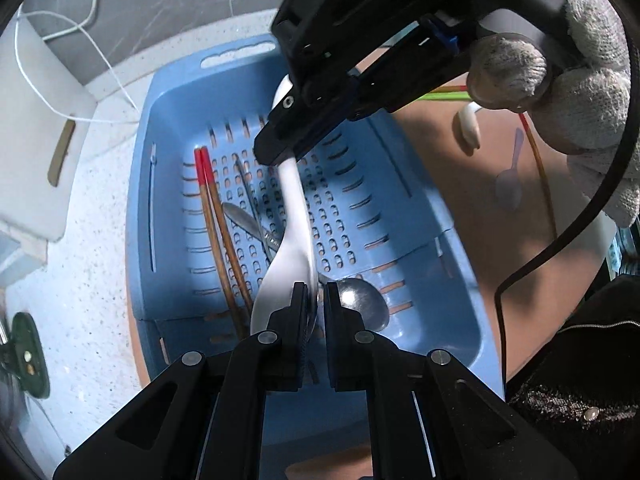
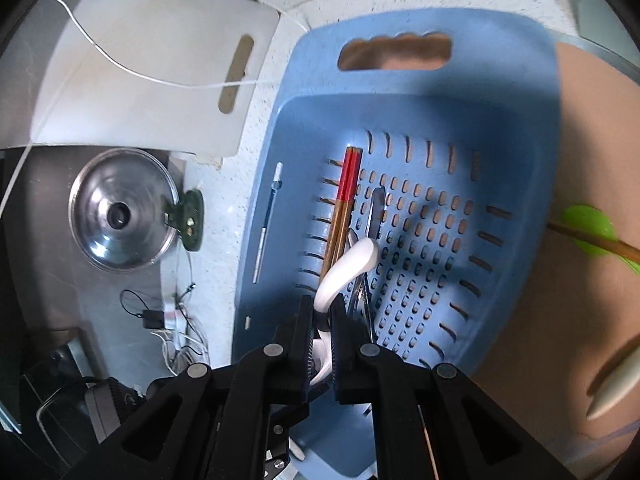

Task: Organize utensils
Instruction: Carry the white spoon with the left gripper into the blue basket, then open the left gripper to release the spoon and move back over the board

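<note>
Blue basket point(image 1: 432, 216) below; both tools clamp white spoon point(image 1: 294, 216): left tool point(image 1: 314, 300) bowl, right tool point(image 2: 320, 320) handle.

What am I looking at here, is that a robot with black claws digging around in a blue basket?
No robot: a person holds a hand-held claw in each hand; a gloved hand shows in the left camera's picture. Each claw carries a wide-angle camera looking along its own fingers, hence two round, warped pictures. The left claw and the right claw are both shut on the same white spoon, one at each end, above the blue basket. In the basket lie red-tipped chopsticks and a metal spoon. The basket partly covers a brown board holding more utensils, including another white spoon. Beside it are a white cutting board and a pot lid.
</note>
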`<act>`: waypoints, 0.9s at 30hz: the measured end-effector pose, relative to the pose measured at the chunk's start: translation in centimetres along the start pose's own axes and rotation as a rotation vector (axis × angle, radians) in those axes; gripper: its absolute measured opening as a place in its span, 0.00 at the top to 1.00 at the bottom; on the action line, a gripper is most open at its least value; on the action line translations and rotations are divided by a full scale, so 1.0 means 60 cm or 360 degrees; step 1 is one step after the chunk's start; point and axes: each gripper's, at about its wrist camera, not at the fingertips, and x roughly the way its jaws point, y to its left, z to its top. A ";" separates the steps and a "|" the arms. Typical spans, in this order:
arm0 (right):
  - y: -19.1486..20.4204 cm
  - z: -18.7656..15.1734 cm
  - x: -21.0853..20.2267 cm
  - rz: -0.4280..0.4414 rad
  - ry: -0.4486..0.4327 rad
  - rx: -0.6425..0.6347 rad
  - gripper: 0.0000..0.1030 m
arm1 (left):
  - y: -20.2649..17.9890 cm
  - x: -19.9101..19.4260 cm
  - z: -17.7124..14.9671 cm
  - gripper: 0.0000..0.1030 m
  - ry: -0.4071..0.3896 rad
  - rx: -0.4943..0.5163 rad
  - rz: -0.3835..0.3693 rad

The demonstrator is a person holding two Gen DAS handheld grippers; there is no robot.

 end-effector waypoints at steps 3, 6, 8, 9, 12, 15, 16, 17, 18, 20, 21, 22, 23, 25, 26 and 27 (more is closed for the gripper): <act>0.002 0.009 0.022 -0.0031 0.0044 -0.0004 0.93 | 0.005 0.008 -0.003 0.93 0.0021 -0.0016 -0.0002; 0.012 0.019 0.041 -0.0069 0.0083 -0.0037 0.93 | 0.013 0.016 -0.003 0.93 0.0035 -0.0040 -0.0001; 0.016 0.024 0.051 -0.0090 0.0104 -0.0043 0.93 | 0.020 0.022 -0.003 0.93 0.0047 -0.0064 0.0002; 0.017 0.027 0.056 -0.0098 0.0112 -0.0041 0.93 | 0.023 0.022 -0.004 0.93 0.0052 -0.0079 0.0003; 0.017 0.035 0.074 -0.0126 0.0139 -0.0028 0.93 | 0.040 0.020 -0.001 0.94 0.0043 -0.0143 -0.0035; 0.014 0.042 0.085 -0.0130 0.0153 -0.0007 0.94 | 0.047 0.018 0.000 0.94 0.0040 -0.0155 -0.0025; 0.016 0.044 0.087 -0.0135 0.0149 -0.0010 0.94 | 0.050 0.017 0.001 0.94 0.0038 -0.0155 -0.0025; 0.018 0.046 0.090 -0.0144 0.0147 -0.0016 0.94 | 0.053 0.015 0.002 0.94 0.0035 -0.0160 -0.0024; 0.020 0.048 0.093 -0.0147 0.0149 -0.0017 0.94 | 0.054 0.013 0.001 0.94 0.0034 -0.0161 -0.0025; 0.021 0.053 0.099 -0.0138 0.0175 -0.0008 0.93 | 0.057 0.010 0.002 0.93 0.0031 -0.0167 -0.0022; 0.023 0.054 0.104 -0.0140 0.0181 0.0000 0.93 | 0.058 0.009 0.002 0.93 0.0028 -0.0171 -0.0025; 0.023 0.055 0.107 -0.0149 0.0183 0.0005 0.91 | 0.060 0.008 0.002 0.94 0.0028 -0.0174 -0.0021; 0.022 0.056 0.109 -0.0156 0.0186 0.0010 0.90 | 0.064 0.007 0.001 0.93 0.0031 -0.0179 -0.0016; 0.017 0.059 0.113 -0.0154 0.0193 0.0035 0.89 | 0.067 0.005 0.000 0.93 0.0031 -0.0190 -0.0011; 0.016 0.058 0.115 -0.0156 0.0192 0.0041 0.89 | 0.064 0.003 -0.003 0.94 0.0030 -0.0195 -0.0009; 0.013 0.059 0.116 -0.0161 0.0187 0.0049 0.89 | 0.064 0.000 -0.004 0.94 0.0029 -0.0197 -0.0007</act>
